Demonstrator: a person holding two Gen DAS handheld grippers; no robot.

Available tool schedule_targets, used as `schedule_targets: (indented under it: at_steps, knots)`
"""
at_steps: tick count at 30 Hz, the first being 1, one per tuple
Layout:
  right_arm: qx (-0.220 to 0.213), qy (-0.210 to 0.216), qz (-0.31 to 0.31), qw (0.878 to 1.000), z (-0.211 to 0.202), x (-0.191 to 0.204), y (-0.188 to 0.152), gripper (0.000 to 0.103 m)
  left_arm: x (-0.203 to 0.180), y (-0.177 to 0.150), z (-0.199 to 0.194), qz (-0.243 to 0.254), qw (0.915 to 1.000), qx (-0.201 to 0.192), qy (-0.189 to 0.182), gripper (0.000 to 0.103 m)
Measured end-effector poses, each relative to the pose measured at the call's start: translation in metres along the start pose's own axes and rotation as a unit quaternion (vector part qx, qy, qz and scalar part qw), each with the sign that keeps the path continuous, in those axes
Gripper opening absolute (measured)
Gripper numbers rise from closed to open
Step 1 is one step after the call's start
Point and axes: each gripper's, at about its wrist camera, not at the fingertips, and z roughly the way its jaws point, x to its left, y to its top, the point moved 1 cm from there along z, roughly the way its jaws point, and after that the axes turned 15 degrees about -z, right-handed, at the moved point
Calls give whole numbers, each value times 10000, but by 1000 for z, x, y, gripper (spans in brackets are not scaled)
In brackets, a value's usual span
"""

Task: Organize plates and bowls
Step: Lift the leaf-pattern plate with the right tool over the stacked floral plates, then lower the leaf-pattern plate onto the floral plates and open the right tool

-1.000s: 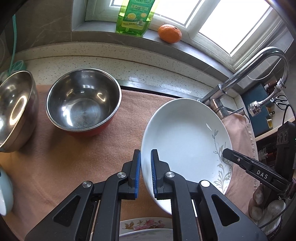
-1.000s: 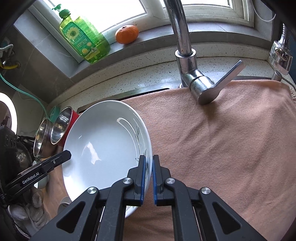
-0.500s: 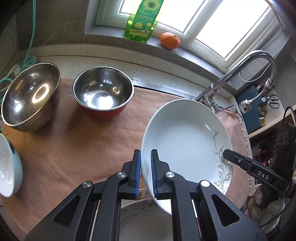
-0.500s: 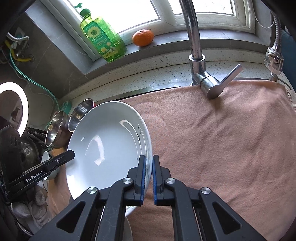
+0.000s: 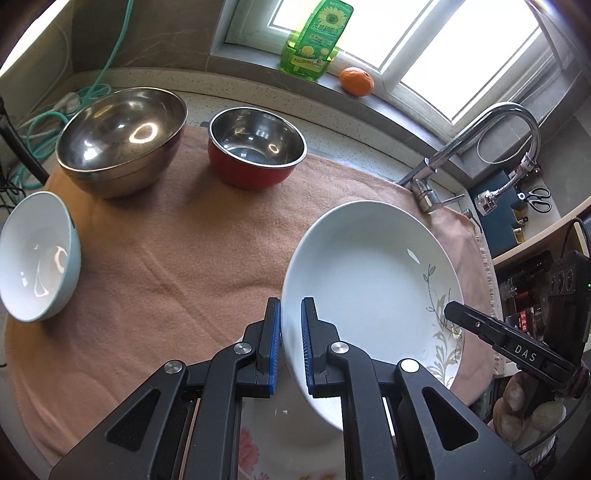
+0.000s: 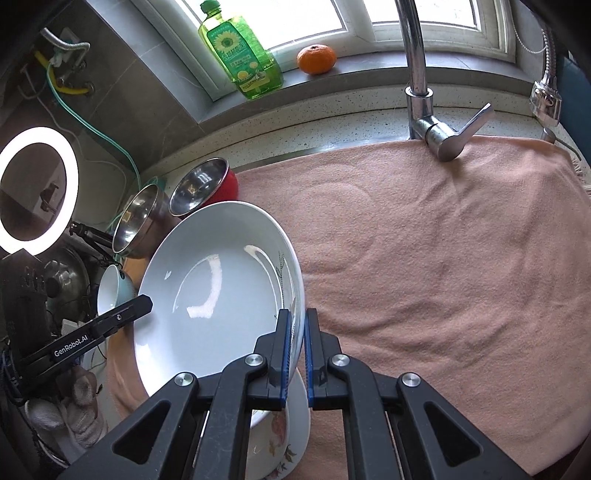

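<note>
I've got both tongs, left tongs (image 5: 291, 345) and right tongs (image 6: 294, 350), clamped on opposite rims of the white plate (image 5: 373, 295), held tilted in the air directly above the floral plate (image 6: 280, 439) on the counter, so it goes straight down.

Place: a home kitchen.
Tap (image 6: 415, 70): chrome, curved, rising from the speckled stone tabletop (image 6: 295, 125), with a pull-out spray head (image 6: 546, 99) right of it.
Window (image 6: 306, 18): behind the tap; on its sill stand a green dish-soap bottle (image 6: 240, 55) and an orange (image 6: 317, 59).
Cloth (image 6: 443, 258): pink, spread in front of the tap.
Dishes: steel bowls (image 5: 122, 140), a pale bowl (image 5: 37, 258) and plates (image 5: 369, 288) left of the tap.
Scissors (image 5: 539, 194): right of the tap.
</note>
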Motion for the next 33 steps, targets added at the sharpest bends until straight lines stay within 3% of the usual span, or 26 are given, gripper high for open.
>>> schedule_targets:
  at_steps: [17,33]
  knots:
    - [260,117,63,9996,9,27,-47,6,33,-40,-15,-175,9998,115,78,9]
    - [396,75,10,9992,13,36,-63,6,50,-60,-11,-281,9990,324,131,9]
